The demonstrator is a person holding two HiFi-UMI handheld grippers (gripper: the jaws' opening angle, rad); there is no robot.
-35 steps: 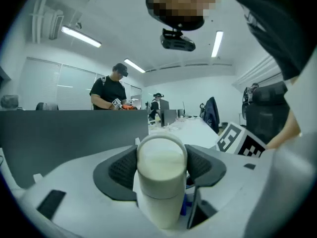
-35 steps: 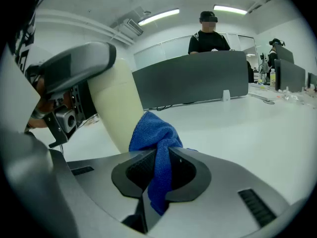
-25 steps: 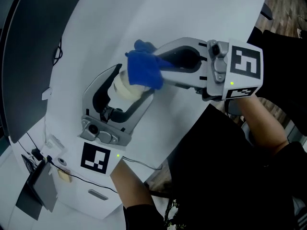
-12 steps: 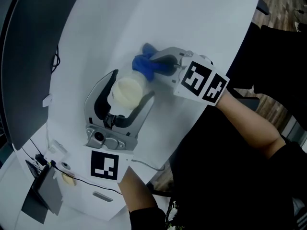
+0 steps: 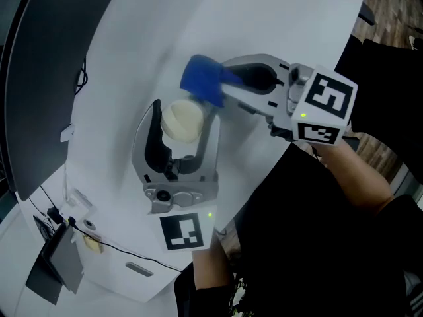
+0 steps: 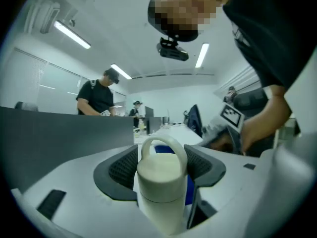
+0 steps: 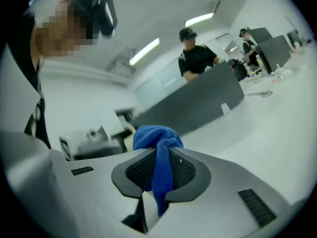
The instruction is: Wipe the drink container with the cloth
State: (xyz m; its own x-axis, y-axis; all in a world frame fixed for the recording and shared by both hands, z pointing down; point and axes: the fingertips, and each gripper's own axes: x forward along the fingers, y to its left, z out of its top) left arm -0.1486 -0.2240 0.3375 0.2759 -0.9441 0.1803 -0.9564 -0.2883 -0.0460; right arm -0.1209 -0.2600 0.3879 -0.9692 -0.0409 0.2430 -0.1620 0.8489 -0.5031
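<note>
A cream drink container (image 5: 182, 121) with a loop handle on its lid (image 6: 161, 170) stands upright on the white table (image 5: 284, 25). My left gripper (image 5: 185, 113) reaches in from the near side and is shut on it, one dark pad on each side of its body (image 6: 159, 182). A bunched blue cloth (image 5: 203, 79) is pinched in my right gripper (image 5: 221, 91), which comes in from the right. The cloth sits just beyond the container's top on the far right side; whether it touches I cannot tell. In the right gripper view the cloth (image 7: 159, 155) bulges out past the shut jaws.
A dark partition (image 5: 36, 78) runs along the table's left side. Cables and small devices (image 5: 66, 240) lie at the near left corner. The table's curved edge (image 5: 264, 170) is close on the right, by my dark clothing. Other people stand in the background (image 6: 99, 95).
The left gripper has swung with the container, its marker cube moving to the right. The right gripper carried the cloth off the container's top to its far right side.
</note>
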